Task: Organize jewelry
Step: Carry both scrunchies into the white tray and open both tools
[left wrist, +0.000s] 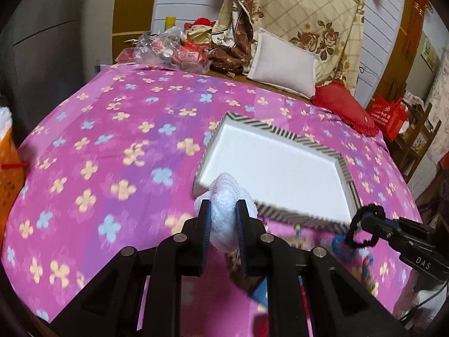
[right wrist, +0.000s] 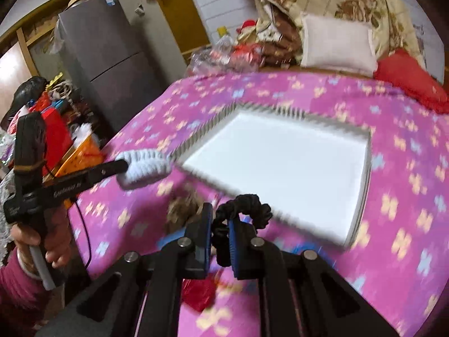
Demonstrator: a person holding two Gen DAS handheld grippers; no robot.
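Only in right view: hand (right wrist: 42,241) under left gripper (right wrist: 126,165).

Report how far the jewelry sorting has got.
Done: nothing; the white tray with striped rim looks bare. In hand: left hand-held gripper clamps a white fluffy scrunchie; right hand-held gripper clamps a black scrunchie. Left: several blurred items on the pink floral bedsheet.
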